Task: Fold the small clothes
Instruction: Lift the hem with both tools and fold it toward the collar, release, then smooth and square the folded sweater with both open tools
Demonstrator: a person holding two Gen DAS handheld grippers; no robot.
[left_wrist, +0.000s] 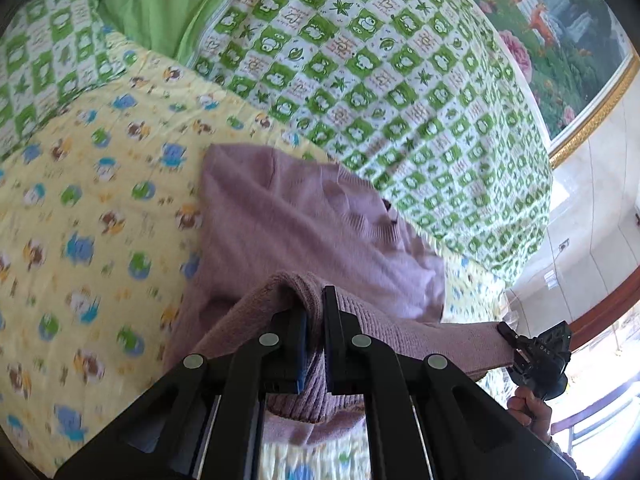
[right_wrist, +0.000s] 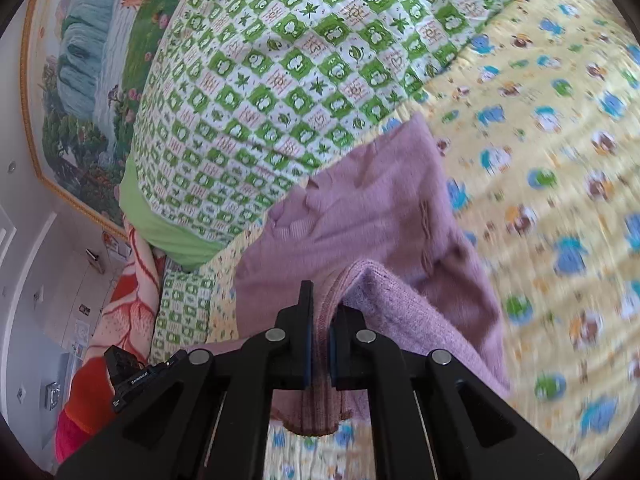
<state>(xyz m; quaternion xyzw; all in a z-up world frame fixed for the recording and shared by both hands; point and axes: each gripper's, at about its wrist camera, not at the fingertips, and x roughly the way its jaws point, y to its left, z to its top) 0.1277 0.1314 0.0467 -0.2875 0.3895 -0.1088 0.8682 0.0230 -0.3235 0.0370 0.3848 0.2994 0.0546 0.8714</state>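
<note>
A small lilac knitted sweater (left_wrist: 304,216) lies on the yellow cartoon-print bed sheet (left_wrist: 88,208), its far part flat and its near ribbed edge lifted. My left gripper (left_wrist: 315,312) is shut on that ribbed edge. My right gripper (right_wrist: 322,320) is shut on the same edge of the sweater (right_wrist: 372,216) further along. The right gripper also shows at the right of the left wrist view (left_wrist: 508,334), pinching the stretched edge. The left gripper's body shows at the lower left of the right wrist view (right_wrist: 132,376).
A green-and-white checked quilt (left_wrist: 392,80) is heaped just beyond the sweater. A framed landscape picture (right_wrist: 80,60) hangs on the wall behind. An orange-and-pink blanket (right_wrist: 120,312) lies at the bed's edge. The yellow sheet (right_wrist: 560,200) spreads wide to the side.
</note>
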